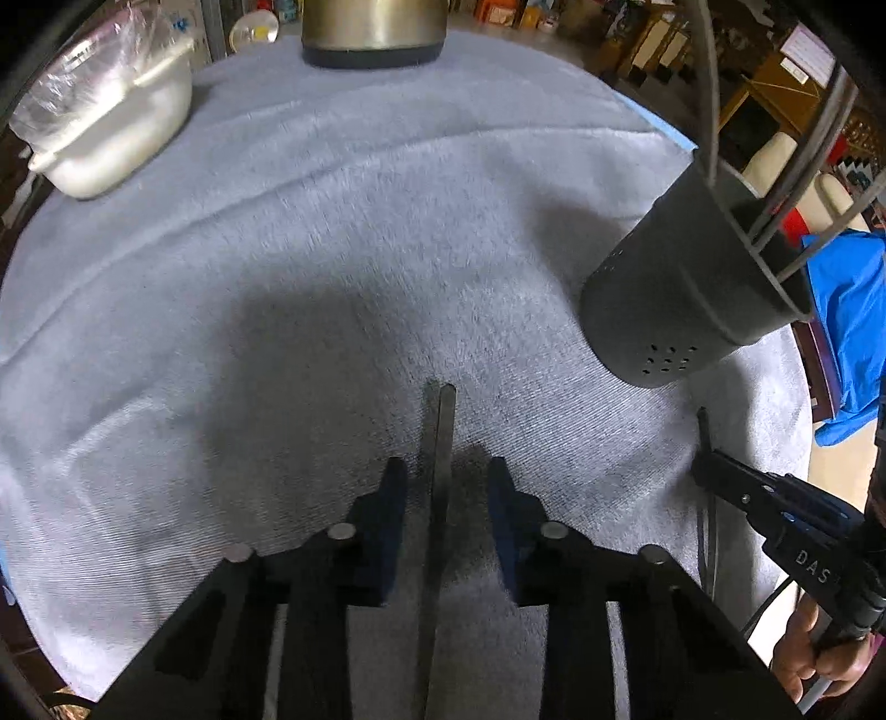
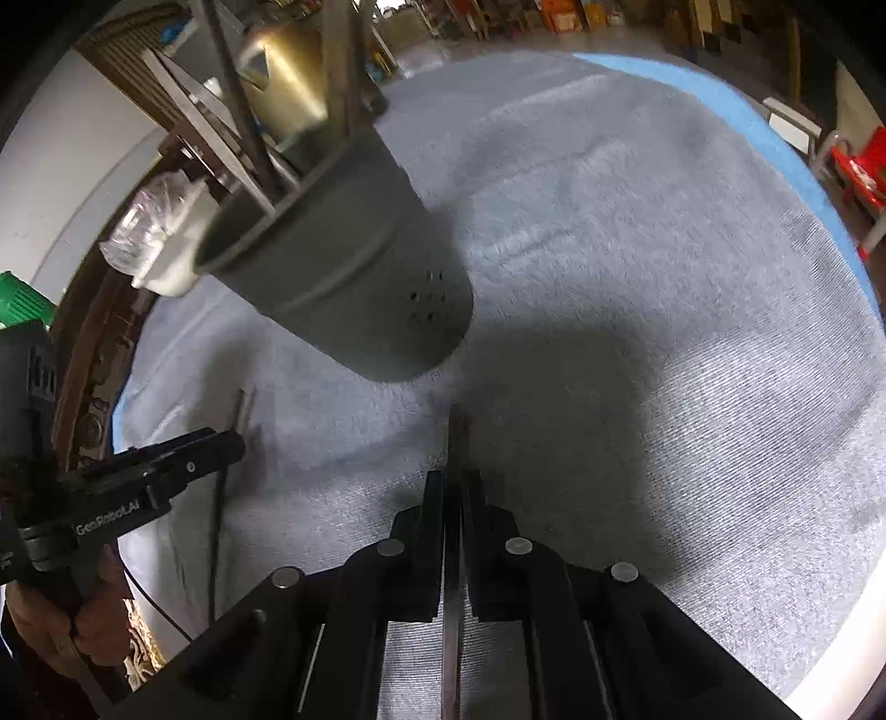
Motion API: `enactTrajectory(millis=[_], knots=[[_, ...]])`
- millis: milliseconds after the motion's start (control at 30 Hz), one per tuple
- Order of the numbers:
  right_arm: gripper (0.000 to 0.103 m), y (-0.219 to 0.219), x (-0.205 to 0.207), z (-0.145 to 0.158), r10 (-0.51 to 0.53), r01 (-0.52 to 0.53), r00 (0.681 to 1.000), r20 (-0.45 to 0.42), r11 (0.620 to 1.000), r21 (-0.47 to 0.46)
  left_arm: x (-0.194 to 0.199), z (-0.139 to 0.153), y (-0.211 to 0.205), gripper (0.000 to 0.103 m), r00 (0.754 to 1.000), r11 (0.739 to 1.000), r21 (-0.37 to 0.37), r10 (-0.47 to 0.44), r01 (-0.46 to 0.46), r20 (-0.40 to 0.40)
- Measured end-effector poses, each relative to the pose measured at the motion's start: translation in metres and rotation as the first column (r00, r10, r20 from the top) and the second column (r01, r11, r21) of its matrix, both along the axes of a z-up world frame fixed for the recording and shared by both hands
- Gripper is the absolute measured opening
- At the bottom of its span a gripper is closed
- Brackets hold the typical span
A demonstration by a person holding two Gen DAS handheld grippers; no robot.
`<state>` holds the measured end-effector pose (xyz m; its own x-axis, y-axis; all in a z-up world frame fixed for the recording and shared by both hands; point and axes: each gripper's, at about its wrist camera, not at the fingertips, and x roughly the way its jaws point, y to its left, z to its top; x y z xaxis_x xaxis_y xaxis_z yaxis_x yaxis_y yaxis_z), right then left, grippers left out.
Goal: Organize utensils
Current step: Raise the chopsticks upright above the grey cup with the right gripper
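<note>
A dark grey perforated utensil holder stands on the grey cloth with several metal utensils in it; it also shows in the right wrist view. My left gripper is open, its jaws on either side of a flat metal utensil handle lying on the cloth, not touching it. My right gripper is shut on another flat metal utensil handle; it shows in the left wrist view at the right. The left gripper also shows in the right wrist view.
A white plastic-wrapped container sits at the far left and a brass-coloured kettle at the far edge of the round table. A blue cloth lies off the right side. Chairs and shelves stand beyond.
</note>
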<state>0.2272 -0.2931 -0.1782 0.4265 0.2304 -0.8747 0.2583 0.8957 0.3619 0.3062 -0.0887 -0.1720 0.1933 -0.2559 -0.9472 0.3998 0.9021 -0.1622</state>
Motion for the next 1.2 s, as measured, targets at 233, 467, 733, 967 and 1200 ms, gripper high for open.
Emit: enactTrajectory(millis=[233, 467, 733, 967, 1200], knots=[[0.009, 0.006, 0.013, 0.003, 0.027, -0.028, 1.0, -0.006, 0.999, -0.034, 0.008, -0.001, 0.002, 0.007, 1.0, 0.999, -0.043, 0.006, -0.005, 0.005], [0.006, 0.017, 0.013, 0.019, 0.059, -0.057, 0.996, 0.071, 0.998, -0.032, -0.007, 0.027, 0.019, 0.005, 0.992, 0.989, -0.132, 0.078, -0.065, 0.098], [0.006, 0.009, -0.007, 0.073, 0.055, -0.067, 0.96, 0.274, 0.997, 0.036, -0.04, 0.104, 0.036, 0.005, 0.948, 0.961, -0.266, 0.155, -0.079, 0.278], [0.006, 0.013, -0.032, 0.116, 0.047, -0.089, 0.885, 0.463, 0.993, 0.071, -0.088, 0.152, 0.058, 0.005, 0.884, 0.926, -0.373, 0.224, -0.062, 0.41], [0.006, 0.023, -0.054, 0.138, 0.033, -0.096, 0.825, 0.564, 0.992, 0.082, -0.114, 0.169, 0.068, 0.006, 0.818, 0.918, -0.39, 0.278, -0.072, 0.504]])
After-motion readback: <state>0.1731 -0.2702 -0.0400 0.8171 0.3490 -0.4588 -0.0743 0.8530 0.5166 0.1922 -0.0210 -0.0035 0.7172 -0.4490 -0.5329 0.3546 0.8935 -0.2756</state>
